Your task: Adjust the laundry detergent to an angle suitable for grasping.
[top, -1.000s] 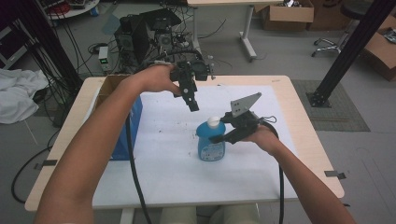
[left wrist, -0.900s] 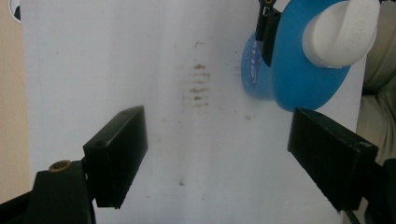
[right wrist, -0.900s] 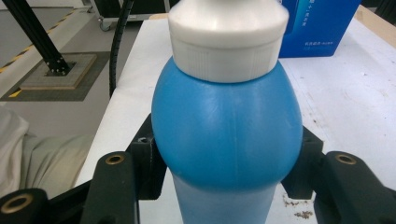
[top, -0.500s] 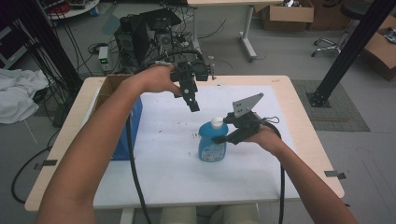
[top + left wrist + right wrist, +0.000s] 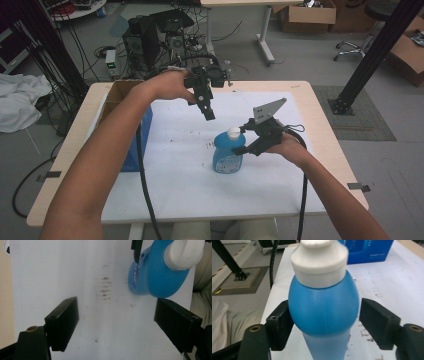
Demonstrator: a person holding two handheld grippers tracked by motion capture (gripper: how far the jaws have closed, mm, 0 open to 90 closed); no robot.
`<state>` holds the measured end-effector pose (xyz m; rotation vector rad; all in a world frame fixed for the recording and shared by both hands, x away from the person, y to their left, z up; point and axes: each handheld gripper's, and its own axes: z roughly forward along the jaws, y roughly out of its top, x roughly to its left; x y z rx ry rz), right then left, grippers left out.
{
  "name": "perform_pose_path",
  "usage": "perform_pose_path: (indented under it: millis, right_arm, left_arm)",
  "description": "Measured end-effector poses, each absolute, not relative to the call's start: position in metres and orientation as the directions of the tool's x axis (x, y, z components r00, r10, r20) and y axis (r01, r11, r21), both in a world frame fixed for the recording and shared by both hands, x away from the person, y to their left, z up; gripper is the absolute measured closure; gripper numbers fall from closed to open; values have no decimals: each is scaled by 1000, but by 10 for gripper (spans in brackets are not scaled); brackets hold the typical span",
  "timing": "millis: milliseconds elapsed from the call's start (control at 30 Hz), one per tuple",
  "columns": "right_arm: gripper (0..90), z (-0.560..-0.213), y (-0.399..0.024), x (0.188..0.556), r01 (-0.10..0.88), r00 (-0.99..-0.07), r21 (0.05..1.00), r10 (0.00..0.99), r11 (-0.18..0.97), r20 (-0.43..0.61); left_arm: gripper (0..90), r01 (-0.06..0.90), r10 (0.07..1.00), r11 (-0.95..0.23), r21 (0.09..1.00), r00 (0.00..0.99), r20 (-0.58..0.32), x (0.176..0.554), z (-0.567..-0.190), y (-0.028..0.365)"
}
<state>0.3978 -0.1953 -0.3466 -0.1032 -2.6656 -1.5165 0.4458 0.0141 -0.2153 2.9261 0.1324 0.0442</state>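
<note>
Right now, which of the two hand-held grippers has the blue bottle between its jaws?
The right hand-held gripper: its jaws, which have just been opening, flank the blue plastic bottle with the white cap. The left hand-held gripper hangs above the white sheet, jaws spread on nothing.

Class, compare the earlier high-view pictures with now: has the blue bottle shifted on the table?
No. The blue bottle stands at the same spot beside the dark smudges on the white sheet.

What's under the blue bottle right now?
The blue bottle stands upright on the white sheet covering the table. Dark smudges mark the sheet beside it; the patch beneath its base is hidden.
</note>
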Motion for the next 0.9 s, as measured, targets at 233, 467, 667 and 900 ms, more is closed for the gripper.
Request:
perform_pose_path:
  millis: [233,467,667,900]
  right_arm:
    - [229,-343,-203,397,111,-994,854,46,509,101]
    - [199,-338,-211,396,121,-993,840,63,528,104]
    - [194,-330,-221,395,121,-993,838,79,532,93]
    - [170,-326,-231,395,137,-990,834,109,535,93]
  left_arm:
    - [207,86,93,-973,215,995,22,446,-215,14]
    - [207,89,96,-973,215,995,20,446,-215,15]
    - [207,88,95,-971,220,995,25,447,-214,16]
    - [207,88,95,-972,217,995,25,446,-214,15]
